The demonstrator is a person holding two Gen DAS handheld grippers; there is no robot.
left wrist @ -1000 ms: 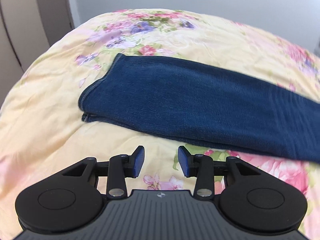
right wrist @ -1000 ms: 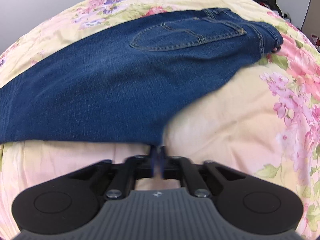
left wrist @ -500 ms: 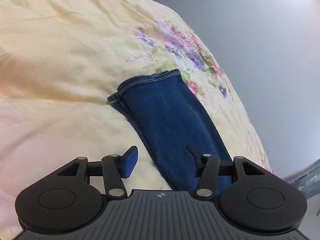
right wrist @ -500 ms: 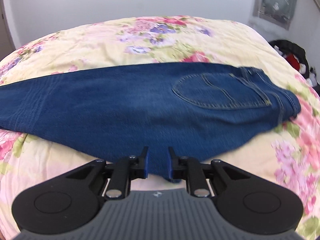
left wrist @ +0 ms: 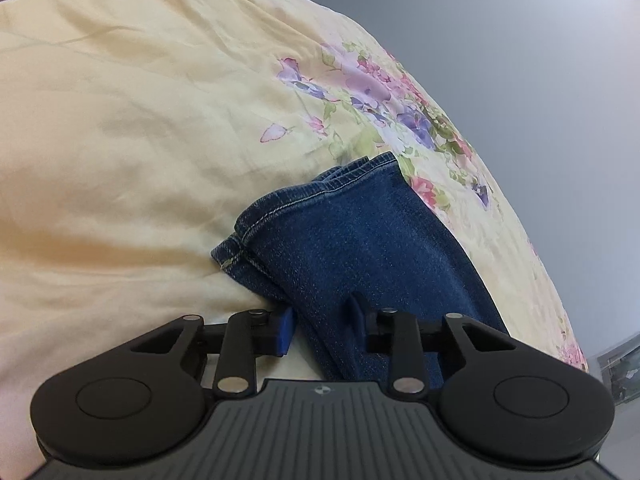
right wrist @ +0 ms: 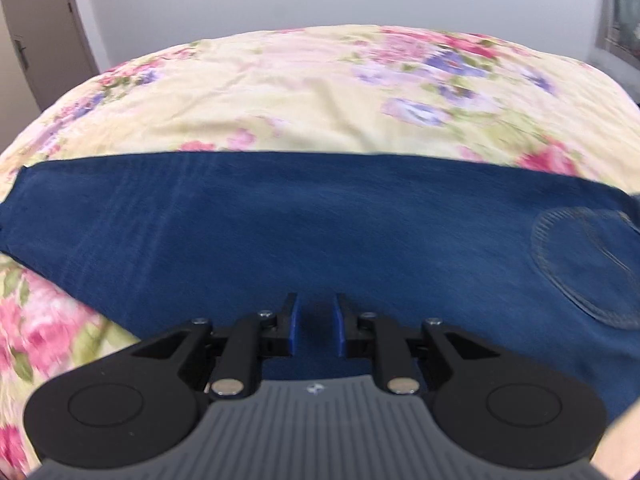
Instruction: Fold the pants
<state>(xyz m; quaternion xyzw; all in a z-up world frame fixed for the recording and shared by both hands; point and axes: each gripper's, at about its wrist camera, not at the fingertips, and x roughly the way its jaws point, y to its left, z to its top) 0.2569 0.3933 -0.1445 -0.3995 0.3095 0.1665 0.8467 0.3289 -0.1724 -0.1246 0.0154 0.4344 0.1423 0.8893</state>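
Dark blue jeans point(right wrist: 320, 220) lie folded lengthwise across the floral duvet point(right wrist: 320, 92), with a back pocket point(right wrist: 580, 264) at the right edge. In the left wrist view the leg end point(left wrist: 360, 248) with its stitched hem point(left wrist: 304, 196) points away from me. My left gripper point(left wrist: 320, 322) straddles the near side edge of that leg. Its jaws are closing with denim between them, and a sliver of gap shows at the left pad point(left wrist: 286, 330). My right gripper point(right wrist: 316, 328) hovers over the thigh part, jaws a little apart and holding nothing.
The pale yellow duvet point(left wrist: 140, 140) is soft and wrinkled, and it rises to the left of the hem. A grey wall point(left wrist: 520, 80) stands behind the bed. A door point(right wrist: 28, 40) is at the far left in the right wrist view.
The left gripper rolled, moved in on the leg end, opened wide, then narrowed around the leg's edge. The right gripper let go of the crotch edge and slid left along the jeans.
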